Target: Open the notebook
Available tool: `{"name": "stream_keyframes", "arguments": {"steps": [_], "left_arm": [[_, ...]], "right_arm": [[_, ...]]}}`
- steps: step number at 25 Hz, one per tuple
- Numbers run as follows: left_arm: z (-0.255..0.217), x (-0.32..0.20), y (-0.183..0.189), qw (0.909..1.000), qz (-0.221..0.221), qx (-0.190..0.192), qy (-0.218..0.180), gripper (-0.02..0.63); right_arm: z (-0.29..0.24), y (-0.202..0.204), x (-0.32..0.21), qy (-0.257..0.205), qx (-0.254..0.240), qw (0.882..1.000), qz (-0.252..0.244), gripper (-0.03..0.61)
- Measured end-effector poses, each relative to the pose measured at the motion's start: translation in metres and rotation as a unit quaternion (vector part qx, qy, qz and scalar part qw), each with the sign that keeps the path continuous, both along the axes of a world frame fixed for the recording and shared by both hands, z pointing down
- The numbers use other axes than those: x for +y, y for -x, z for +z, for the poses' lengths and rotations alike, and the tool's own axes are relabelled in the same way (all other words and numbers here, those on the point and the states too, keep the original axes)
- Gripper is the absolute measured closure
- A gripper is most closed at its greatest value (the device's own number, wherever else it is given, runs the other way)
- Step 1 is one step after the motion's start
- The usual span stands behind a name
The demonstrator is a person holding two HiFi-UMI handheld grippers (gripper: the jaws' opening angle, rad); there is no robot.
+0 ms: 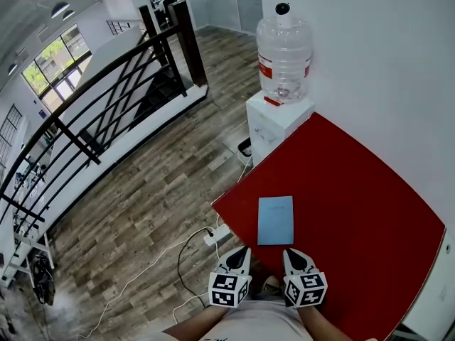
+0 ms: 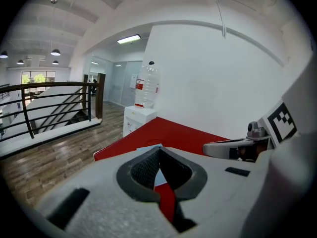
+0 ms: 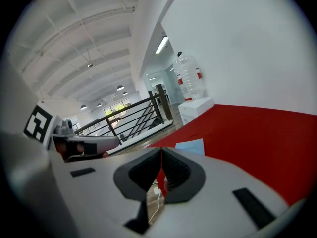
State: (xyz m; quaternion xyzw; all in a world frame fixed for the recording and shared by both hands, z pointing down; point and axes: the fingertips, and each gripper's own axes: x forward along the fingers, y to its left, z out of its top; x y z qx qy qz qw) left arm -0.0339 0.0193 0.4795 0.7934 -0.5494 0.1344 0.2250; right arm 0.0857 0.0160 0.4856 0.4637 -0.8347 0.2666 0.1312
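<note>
In the left gripper view the left tool (image 2: 159,148) hides most of the notebook (image 2: 159,177), leaving only slivers. In the head view the worktop (image 1: 370,190) runs off the bottom edge right of the notebook, whose cover print is too small to tell.

Looks like an office on an upper floor. Big clear plastic water bottle (image 1: 284,55) on a white water stand (image 1: 274,123) by the plain white wall (image 1: 370,48). Black metal railing (image 1: 106,98) beside dark stairs (image 1: 158,89) going down. Grey-brown wooden plank floor (image 1: 142,212). Round hanging ceiling lamps (image 2: 55,52), tall windows (image 1: 53,66), glass-walled rooms (image 2: 119,81) far back. Flat red table (image 1: 355,190).
</note>
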Motion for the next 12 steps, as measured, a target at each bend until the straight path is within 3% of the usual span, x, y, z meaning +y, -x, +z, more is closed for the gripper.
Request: {"name": "stream_keyframes", "arguments": {"steps": [12], "left_arm": [[0.001,-0.041,0.002,0.9997,0.022,0.007,0.004,0.609]], "right_arm": [[-0.001,0.001,-0.031,0.004,0.019,0.999,0.026,0.572]]}}
